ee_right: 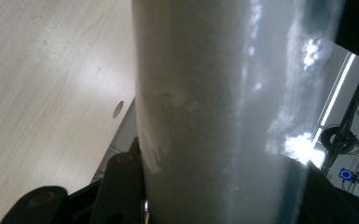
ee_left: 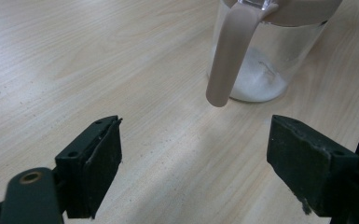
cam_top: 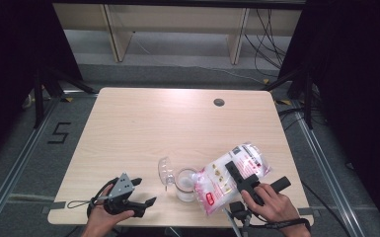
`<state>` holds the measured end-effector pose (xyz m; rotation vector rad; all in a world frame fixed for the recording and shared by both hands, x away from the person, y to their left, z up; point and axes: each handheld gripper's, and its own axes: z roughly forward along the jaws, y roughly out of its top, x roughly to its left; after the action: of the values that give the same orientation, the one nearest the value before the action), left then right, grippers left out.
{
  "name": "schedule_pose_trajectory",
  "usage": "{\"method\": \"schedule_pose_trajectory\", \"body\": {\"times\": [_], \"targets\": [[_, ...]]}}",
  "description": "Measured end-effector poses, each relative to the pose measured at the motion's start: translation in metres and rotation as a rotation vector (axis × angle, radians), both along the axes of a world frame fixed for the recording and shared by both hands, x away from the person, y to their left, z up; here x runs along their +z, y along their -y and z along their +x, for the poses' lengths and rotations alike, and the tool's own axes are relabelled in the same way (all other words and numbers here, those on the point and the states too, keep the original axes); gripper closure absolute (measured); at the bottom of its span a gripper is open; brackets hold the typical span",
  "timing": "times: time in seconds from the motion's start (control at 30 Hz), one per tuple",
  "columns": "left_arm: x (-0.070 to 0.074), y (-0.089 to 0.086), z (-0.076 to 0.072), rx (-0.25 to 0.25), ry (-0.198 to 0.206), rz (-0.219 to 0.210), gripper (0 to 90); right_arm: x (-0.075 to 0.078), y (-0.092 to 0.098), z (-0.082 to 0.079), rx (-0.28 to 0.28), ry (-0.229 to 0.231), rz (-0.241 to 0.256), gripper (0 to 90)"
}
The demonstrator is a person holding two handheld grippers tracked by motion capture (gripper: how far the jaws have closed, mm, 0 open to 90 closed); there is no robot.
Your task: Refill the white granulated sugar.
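Two tools are in my hands at the near edge of the tabletop (cam_top: 128,128). My right tool (cam_top: 242,180) is clamped across the middle of a plastic bag (cam_top: 229,177) of white grains; the bag is tilted, its lower end over the mouth of a clear jar (cam_top: 186,183) standing near the front edge. In the right gripper view the bag (ee_right: 214,112) sits squeezed between the jaws. My left tool (cam_top: 140,195) rests just left of the jar, jaws spread wide and holding nothing; in the left gripper view the jar (ee_left: 265,60) stands ahead of them, a shallow layer of white grains in its bottom and a beige strap (ee_left: 226,60) hanging down its side. The hinged lid (cam_top: 165,171) is swung open to the jar's left.

Assessment: the bag is soft and slack, and its contents will shift as it tilts, so a grip across the body as now, well back from the open end, is sound. I judge the film slippery. The jar looks light and liable to tip or slide if the bag nudges it; it is best steadied low on its wall with the left tool.
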<state>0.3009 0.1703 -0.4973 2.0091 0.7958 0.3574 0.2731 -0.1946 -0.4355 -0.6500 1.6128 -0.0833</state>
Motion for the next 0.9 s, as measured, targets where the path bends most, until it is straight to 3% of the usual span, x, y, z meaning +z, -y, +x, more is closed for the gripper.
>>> {"method": "schedule_pose_trajectory", "body": {"times": [0.1,0.2,0.23,0.43,0.5,0.57,0.9], "targets": [[-0.0001,-0.0006,0.0007,-0.003,0.002,0.013,17.5,0.0008,-0.0003,-0.0004,0.003,0.006,-0.003,60.4],[-0.0007,0.0013,-0.0002,0.002,-0.001,-0.017,17.5,0.0013,-0.0008,-0.0009,0.003,0.010,-0.012,60.5],[-0.0009,0.0013,-0.0002,0.002,-0.002,-0.018,17.5,-0.0004,0.0003,-0.0008,0.025,0.037,0.011,60.5],[-0.0004,0.0013,-0.0006,0.007,-0.001,-0.011,17.5,-0.0021,0.0008,-0.0013,0.020,0.035,0.032,60.5],[-0.0004,0.0012,-0.0004,0.004,0.002,-0.010,17.5,0.0014,-0.0012,-0.0018,-0.004,0.009,-0.008,60.5],[-0.0005,0.0012,-0.0004,0.004,-0.002,-0.015,17.5,-0.0013,0.0006,-0.0016,0.022,0.041,0.023,60.5],[-0.0006,0.0013,-0.0005,0.004,-0.001,-0.017,17.6,0.0004,0.0003,-0.0015,0.029,0.045,0.001,60.5]]}}
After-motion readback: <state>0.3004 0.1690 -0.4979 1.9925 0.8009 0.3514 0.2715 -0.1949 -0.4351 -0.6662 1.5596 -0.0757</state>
